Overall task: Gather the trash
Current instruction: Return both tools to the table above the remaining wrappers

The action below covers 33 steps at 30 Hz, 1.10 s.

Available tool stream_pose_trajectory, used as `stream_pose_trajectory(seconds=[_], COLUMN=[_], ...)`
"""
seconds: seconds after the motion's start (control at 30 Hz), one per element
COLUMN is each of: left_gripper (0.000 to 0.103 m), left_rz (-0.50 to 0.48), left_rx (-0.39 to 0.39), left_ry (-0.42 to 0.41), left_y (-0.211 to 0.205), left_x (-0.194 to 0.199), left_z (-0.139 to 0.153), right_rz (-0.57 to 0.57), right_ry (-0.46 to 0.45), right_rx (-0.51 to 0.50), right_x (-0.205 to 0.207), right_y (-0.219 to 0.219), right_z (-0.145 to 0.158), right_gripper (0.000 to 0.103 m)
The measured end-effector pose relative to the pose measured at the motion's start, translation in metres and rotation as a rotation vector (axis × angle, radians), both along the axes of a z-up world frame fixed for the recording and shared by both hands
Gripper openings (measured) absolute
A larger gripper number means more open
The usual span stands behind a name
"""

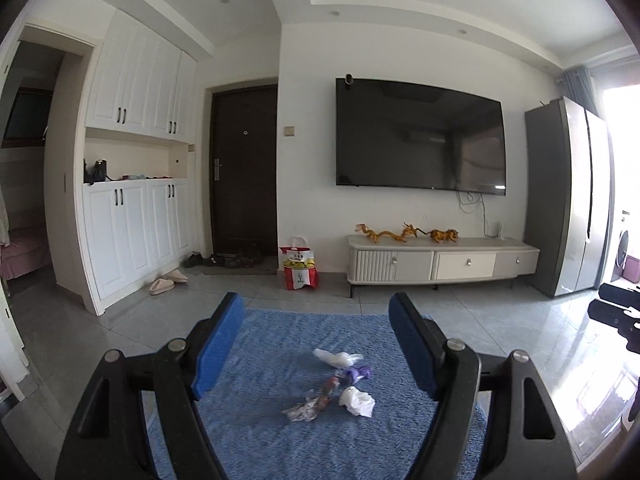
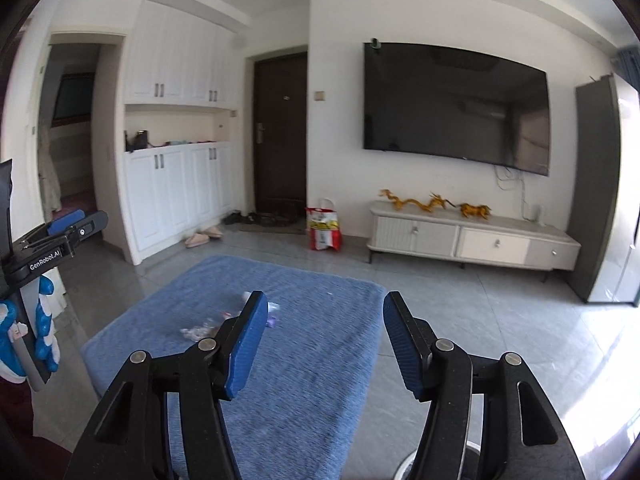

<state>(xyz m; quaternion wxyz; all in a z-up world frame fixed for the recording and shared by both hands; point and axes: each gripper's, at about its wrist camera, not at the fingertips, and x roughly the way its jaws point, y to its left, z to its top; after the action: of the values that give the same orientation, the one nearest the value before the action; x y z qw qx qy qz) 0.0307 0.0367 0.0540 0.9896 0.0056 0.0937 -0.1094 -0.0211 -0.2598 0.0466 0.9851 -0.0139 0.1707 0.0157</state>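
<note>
Several bits of trash lie on a blue towel-covered surface [image 1: 280, 432]: a clear plastic wrapper [image 1: 338, 358], a purple wrapper [image 1: 357, 372], a white crumpled tissue [image 1: 357, 400] and a crinkled clear wrapper [image 1: 306, 408]. My left gripper [image 1: 318, 308] is open and empty, held above and short of the trash. My right gripper [image 2: 324, 308] is open and empty, to the right of the trash [image 2: 200, 330], which its left finger partly hides. The left gripper also shows at the left edge of the right wrist view [image 2: 76, 224].
A red and white KFC bag [image 1: 299, 266] stands on the grey tile floor by the dark door [image 1: 244, 168]. A low TV cabinet [image 1: 440, 260] with gold dragon figures, a wall TV [image 1: 418, 136], a grey fridge [image 1: 568, 196], white cupboards [image 1: 136, 208] and slippers [image 1: 166, 280] line the room.
</note>
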Motion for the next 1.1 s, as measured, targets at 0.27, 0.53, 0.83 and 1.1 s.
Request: stream_pose_trajectory(seconds=[0.27,0.53,0.83,1.1], left_gripper=[0.074,0.077,0.079,0.079], left_rz=[0.075,0.134,0.17,0.167], left_rx=[0.022,0.045,0.057,0.104], left_ry=[-0.003,-0.009,0.024,0.096], left_y=[0.027,0.036,0.039,0.025], left_x=[-0.023,-0.029,-0.011,0.027], left_z=[0.002,0.006,0.0,-0.019], right_rz=[0.086,0.132,0.145,0.135], right_ry=[-0.035,-0.058,-0.043,0.017], right_rx=[-0.025,-0.022,-0.001,0.036], right_x=[-0.003,-0.004,0.016,0.05], right_y=[0.031,0.037,0.036,0.028], right_z=[0.01,0.012,0.005,-0.017], right_gripper=[0.062,0.063,0.065,0.066])
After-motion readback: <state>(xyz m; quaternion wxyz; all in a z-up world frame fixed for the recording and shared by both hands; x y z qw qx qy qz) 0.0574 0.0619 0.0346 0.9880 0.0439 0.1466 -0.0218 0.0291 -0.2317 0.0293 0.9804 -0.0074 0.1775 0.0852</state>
